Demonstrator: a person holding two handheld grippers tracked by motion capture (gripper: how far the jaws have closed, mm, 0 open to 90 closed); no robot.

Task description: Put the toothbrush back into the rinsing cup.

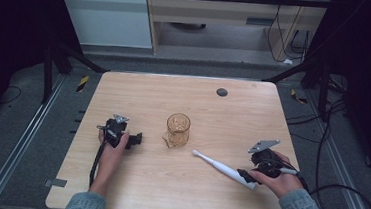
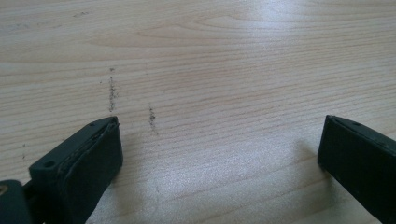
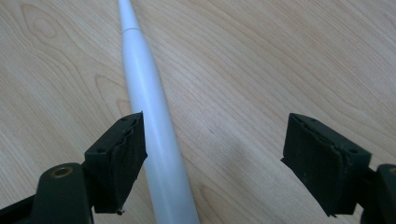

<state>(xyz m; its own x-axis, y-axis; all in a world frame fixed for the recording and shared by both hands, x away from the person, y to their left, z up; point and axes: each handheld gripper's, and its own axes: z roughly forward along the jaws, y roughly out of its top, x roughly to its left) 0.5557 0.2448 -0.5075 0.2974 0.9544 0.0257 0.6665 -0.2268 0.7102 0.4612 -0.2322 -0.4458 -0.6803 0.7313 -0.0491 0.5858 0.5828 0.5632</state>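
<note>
A white electric toothbrush (image 1: pixel 222 168) lies flat on the wooden table (image 1: pixel 233 113), its head pointing toward an amber glass cup (image 1: pixel 177 129) standing upright at the centre. My right gripper (image 1: pixel 246 175) is open at the handle end. In the right gripper view the toothbrush (image 3: pixel 154 130) lies between the jaws, close against the left fingertip (image 3: pixel 119 158), with a wide gap to the other one. My left gripper (image 1: pixel 135 139) sits open, low over the table left of the cup. Bare wood lies between its jaws in the left gripper view, gripper (image 2: pixel 219 154).
A dark round grommet (image 1: pixel 221 92) sits in the table near its far edge. Cables trail from both grippers and over the floor at the right. Metal rails run along the floor on both sides of the table.
</note>
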